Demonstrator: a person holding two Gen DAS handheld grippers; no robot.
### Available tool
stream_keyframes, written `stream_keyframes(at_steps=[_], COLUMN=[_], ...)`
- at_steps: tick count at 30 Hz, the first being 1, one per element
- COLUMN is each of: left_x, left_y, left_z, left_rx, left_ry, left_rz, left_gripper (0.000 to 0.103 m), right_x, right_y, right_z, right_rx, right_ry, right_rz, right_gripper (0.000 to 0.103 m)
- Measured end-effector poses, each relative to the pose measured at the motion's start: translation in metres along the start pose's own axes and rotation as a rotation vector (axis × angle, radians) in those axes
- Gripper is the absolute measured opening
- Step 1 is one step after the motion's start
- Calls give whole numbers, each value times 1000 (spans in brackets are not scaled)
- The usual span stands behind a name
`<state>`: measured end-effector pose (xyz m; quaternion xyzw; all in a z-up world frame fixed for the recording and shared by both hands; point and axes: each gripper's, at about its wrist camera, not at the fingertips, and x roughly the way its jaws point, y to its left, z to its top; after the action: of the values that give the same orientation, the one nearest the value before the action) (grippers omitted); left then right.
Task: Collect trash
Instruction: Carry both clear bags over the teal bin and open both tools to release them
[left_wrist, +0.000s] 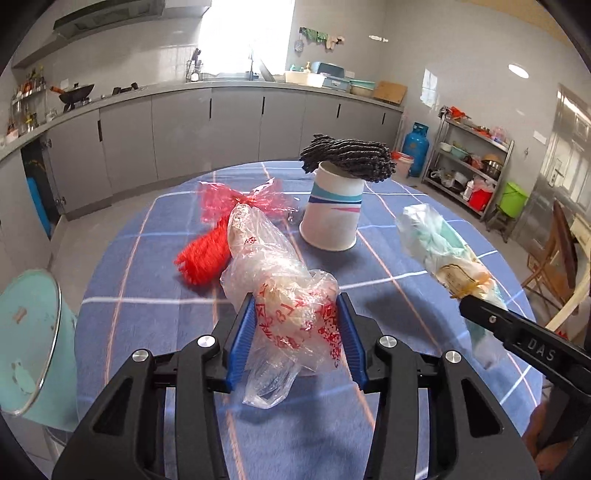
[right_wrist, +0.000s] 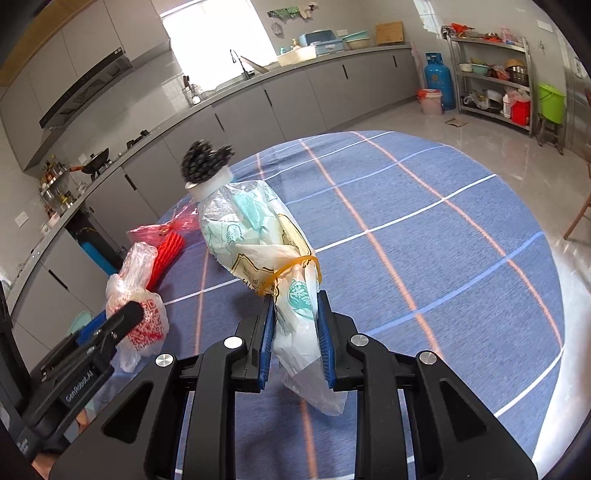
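My left gripper (left_wrist: 295, 306) is shut on a crumpled clear plastic bag with red print (left_wrist: 273, 266); both blue pads press into its sides just above the blue checked tablecloth (left_wrist: 147, 295). In the right wrist view that bag (right_wrist: 142, 325) sits at the lower left. My right gripper (right_wrist: 294, 299) is shut on a white and teal plastic bag (right_wrist: 258, 236) bound with a yellow rubber band and holds it off the table. On the table lie a red foam net (left_wrist: 207, 254) and red cellophane (left_wrist: 236, 199). A paper cup (left_wrist: 332, 214) stands behind, with a dark grey yarn bundle (left_wrist: 347, 157) on top.
A teal bin with a metal-rimmed lid (left_wrist: 29, 332) stands at the table's left edge. Grey kitchen cabinets (left_wrist: 184, 129) run behind the table. A blue gas cylinder (left_wrist: 415, 147), a metal shelf (left_wrist: 469, 162) and a wooden chair (left_wrist: 557, 254) stand to the right.
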<state>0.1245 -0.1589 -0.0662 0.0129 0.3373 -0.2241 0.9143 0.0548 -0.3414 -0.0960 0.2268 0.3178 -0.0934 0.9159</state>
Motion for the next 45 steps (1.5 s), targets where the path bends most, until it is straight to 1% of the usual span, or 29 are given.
stream_keyframes(at_steps=[9, 11, 16, 19, 27, 33, 40, 45], left_x=[-27, -32, -36, -40, -46, -54, -61, -67], left_y=[10, 13, 19, 22, 30, 45, 58, 64], left_z=[-9, -10, -12, -14, -20, -22, -24, -27], left_rx=[-6, -3, -9, -4, -4, -27, -55, -63], left_ry=[-43, -48, -31, -38, -37, -48, -57, -62], left_rz=[-33, -20, 23, 49, 73, 93, 99, 100], left_gripper=[44, 44, 44, 44, 44, 44, 44, 44], right_x=[-9, -12, -12, -14, -18, -19, -20, -17], right_y=[17, 21, 31, 37, 51, 64, 85, 94], right_z=[-11, -11, -14, -17, -20, -21, -26, -30], right_rx=[-4, -6, -27, -40, -78, -107, -157, -175], right_ry=[11, 7, 14, 13, -5, -4, -10, 5], right_rz=[34, 41, 48, 51, 57, 68, 86, 99], right_gripper=[23, 24, 24, 24, 24, 24, 24, 24])
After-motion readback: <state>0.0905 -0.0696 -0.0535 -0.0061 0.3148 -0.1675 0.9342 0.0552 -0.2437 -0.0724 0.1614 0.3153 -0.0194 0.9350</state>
